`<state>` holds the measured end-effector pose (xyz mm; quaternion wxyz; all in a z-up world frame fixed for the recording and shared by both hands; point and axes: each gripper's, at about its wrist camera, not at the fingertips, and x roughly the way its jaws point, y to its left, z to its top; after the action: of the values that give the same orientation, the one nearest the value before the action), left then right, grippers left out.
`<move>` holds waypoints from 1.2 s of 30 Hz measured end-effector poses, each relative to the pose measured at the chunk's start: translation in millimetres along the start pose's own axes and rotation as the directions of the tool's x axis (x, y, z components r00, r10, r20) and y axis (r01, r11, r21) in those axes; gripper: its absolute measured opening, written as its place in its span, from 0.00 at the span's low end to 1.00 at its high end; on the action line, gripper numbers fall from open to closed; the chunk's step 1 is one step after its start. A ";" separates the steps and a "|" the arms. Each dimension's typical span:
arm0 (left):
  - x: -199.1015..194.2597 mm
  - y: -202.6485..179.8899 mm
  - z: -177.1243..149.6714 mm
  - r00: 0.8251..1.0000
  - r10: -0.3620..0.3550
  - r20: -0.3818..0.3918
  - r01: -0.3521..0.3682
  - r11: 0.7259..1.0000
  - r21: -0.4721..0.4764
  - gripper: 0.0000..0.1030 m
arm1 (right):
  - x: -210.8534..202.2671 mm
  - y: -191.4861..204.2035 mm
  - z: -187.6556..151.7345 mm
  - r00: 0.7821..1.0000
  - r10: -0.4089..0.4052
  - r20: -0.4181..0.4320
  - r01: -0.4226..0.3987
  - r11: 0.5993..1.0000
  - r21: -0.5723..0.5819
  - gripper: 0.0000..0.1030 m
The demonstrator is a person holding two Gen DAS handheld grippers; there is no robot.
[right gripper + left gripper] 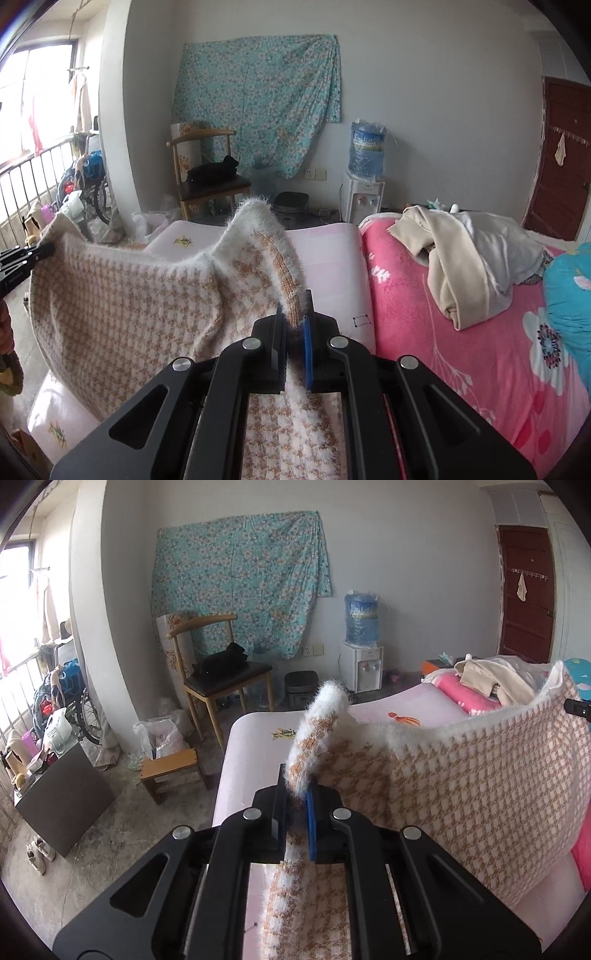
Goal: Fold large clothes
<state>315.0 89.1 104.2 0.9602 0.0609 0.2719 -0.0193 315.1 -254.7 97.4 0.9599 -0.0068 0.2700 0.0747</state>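
In the left wrist view, the left gripper [295, 805] at lower centre is clamped on the fuzzy white edge of a brown-and-white checked sweater [480, 775], which stretches to the right edge of the frame, raised above the pale pink bed sheet [258, 731]. In the right wrist view, the right gripper [293, 332] at lower centre pinches the other corner. The 2 grips probably hold the garment taut and off the bed so it hangs flat for folding. Both grippers tilt gently downward toward the bed
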 end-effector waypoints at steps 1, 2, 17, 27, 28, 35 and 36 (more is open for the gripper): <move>20.7 0.7 4.5 1.000 -0.003 -0.023 0.003 1.000 0.002 0.08 | 22.0 -5.5 3.6 1.000 0.006 -0.028 -0.006 1.000 0.014 0.07; 41.4 1.7 6.0 0.998 -0.013 -0.055 0.013 1.000 -0.001 0.08 | 44.7 -11.1 4.3 0.998 0.010 -0.063 -0.008 0.999 0.031 0.07; 199.7 67.0 -58.3 0.869 -0.295 -0.398 0.098 0.890 -0.445 0.56 | 181.5 -111.4 -63.1 0.901 0.338 -0.273 -0.157 0.839 0.521 0.52; 104.5 74.9 -49.7 0.928 -0.248 -0.279 0.114 0.901 -0.419 0.62 | 117.0 -112.3 -51.3 0.951 0.192 -0.241 -0.050 0.868 0.494 0.64; 87.8 70.6 -49.6 0.931 -0.254 -0.264 0.135 0.907 -0.399 0.64 | 103.2 -102.5 -52.3 0.953 0.191 -0.235 -0.061 0.882 0.468 0.64; -27.2 13.7 -77.8 0.926 -0.321 -0.199 0.269 0.930 -0.251 0.84 | -3.9 -10.9 -89.3 0.958 0.202 -0.202 -0.149 0.957 0.248 0.76; -40.6 6.6 -85.7 0.925 -0.328 -0.192 0.276 0.928 -0.251 0.86 | -16.9 1.4 -97.6 0.960 0.201 -0.197 -0.156 0.962 0.223 0.79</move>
<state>236.4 106.8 53.8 0.9082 -0.0864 0.3882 -0.1305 250.1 -260.9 22.8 0.9094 0.1087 0.3790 0.1320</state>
